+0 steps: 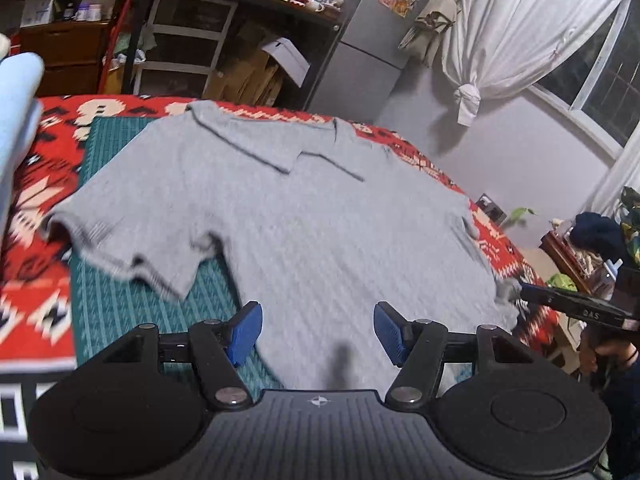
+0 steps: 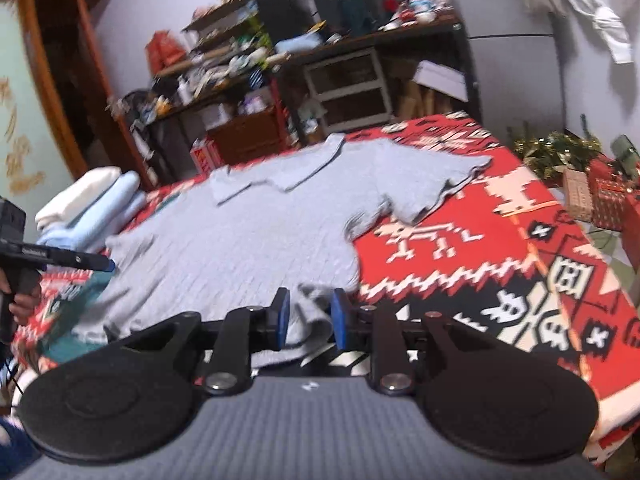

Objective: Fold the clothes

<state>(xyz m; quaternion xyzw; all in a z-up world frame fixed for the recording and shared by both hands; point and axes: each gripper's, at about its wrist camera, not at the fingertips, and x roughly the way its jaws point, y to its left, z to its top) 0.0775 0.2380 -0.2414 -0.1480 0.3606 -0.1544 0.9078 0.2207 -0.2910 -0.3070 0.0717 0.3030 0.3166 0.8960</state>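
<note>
Left wrist view first: the left gripper [image 1: 318, 330] has its blue pads spread wide apart with nothing between them, hanging just over the near hem of the grey polo shirt [image 1: 280, 216]. The shirt lies flat right in front of it, collar at the far end, one sleeve sticking out to the left. Under the shirt is a teal mat [image 1: 120, 304], and that sits on a red patterned blanket [image 1: 36, 208] covering the whole surface. Off to the right, the right gripper [image 1: 516, 292] sits at the shirt's bottom corner, where the cloth is bunched up. Past the far edge there's a messy dark shelf unit [image 1: 240, 0], a plastic drawer unit [image 1: 184, 40] whose contents I can't make out, a grey fridge [image 1: 360, 40] covered in stickers, and a white curtain [image 1: 520, 32] tied in a knot by the window.

Right wrist view: the right gripper [image 2: 306, 316] has its pads fairly close together, with a bunched fold of the shirt's [image 2: 240, 232] hem between them. I can't tell if they actually pinch it. The shirt stretches away ahead and to the left; the red blanket [image 2: 480, 240] is bare to the right. Far left, the left gripper [image 2: 106, 264] pokes in, and beyond it is a stack of folded pale-blue and white clothes [image 2: 92, 204]. The cluttered shelves [image 2: 248, 52] fill the back wall.
</note>
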